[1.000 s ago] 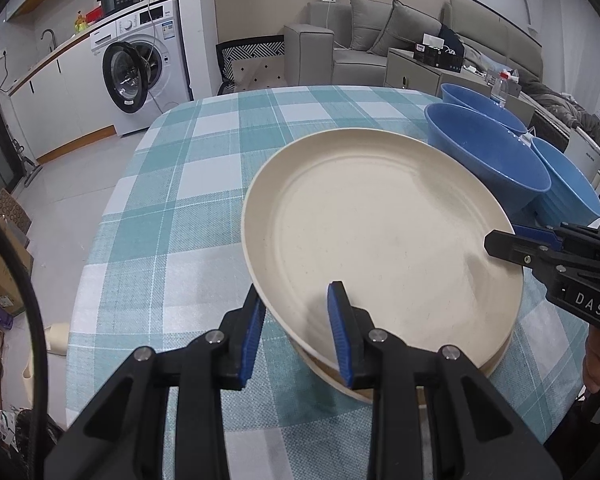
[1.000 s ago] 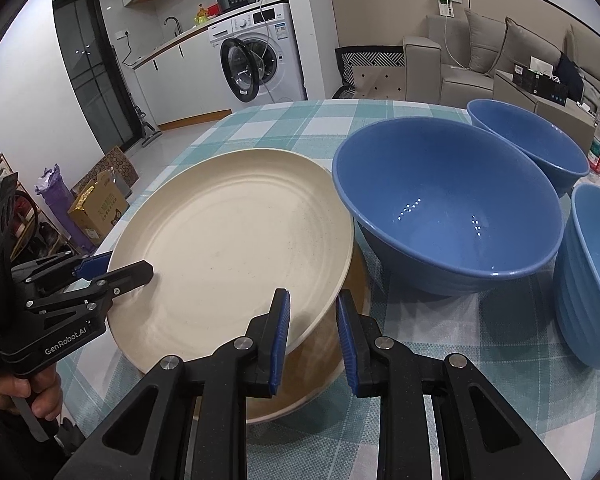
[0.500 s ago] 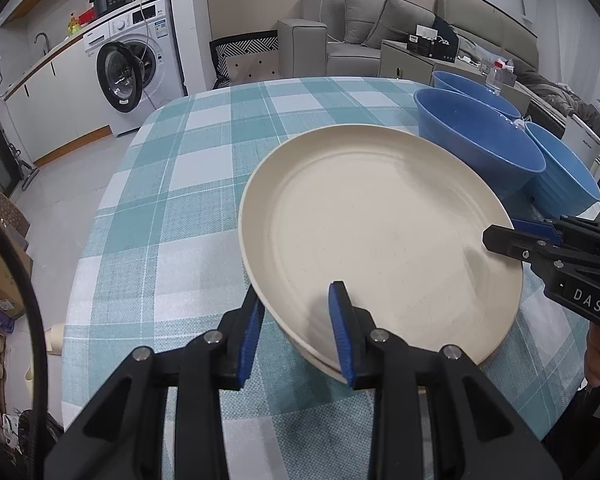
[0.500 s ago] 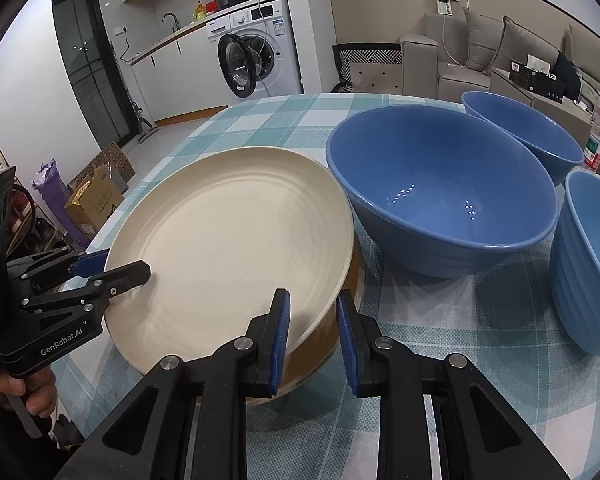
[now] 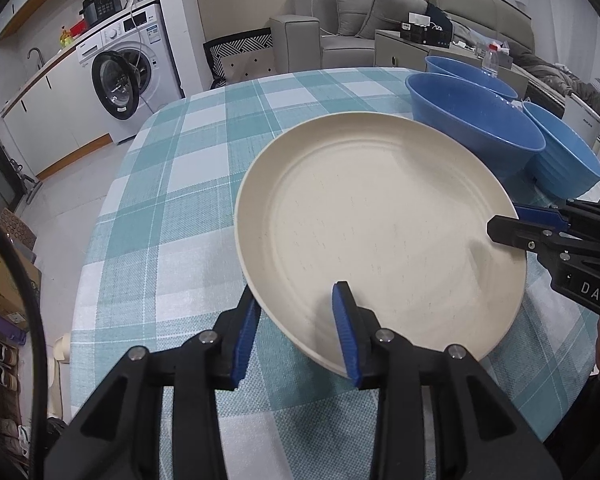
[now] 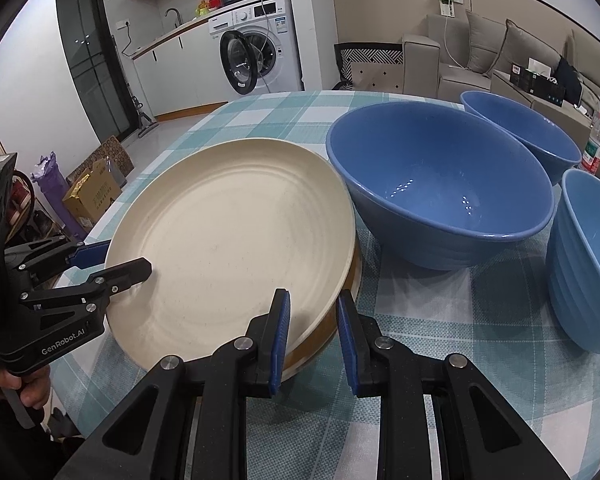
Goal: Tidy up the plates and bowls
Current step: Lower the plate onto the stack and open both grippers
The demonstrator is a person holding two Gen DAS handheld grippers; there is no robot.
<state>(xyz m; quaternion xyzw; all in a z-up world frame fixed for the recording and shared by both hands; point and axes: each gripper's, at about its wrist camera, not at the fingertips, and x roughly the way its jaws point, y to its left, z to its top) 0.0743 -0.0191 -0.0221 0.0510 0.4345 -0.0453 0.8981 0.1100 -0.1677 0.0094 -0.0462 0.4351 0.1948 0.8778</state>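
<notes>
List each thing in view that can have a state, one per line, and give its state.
Cream plate: tilted, its rim between the fingers of both grippers.
Plate underneath: flat on the table.
Large blue bowl: upright, empty.
Washing machine door: open.
Left gripper: straddling the rim.
Right gripper: straddling the rim.

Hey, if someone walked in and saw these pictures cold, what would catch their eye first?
Probably the big round cream plate in the middle of the teal checked tablecloth, with the left hand-held gripper and the right hand-held gripper straddling its rim on opposite sides. In the right wrist view it sits on a second, browner plate. Next, the three blue bowls clustered just beyond the right edge of the cream plate.
</notes>
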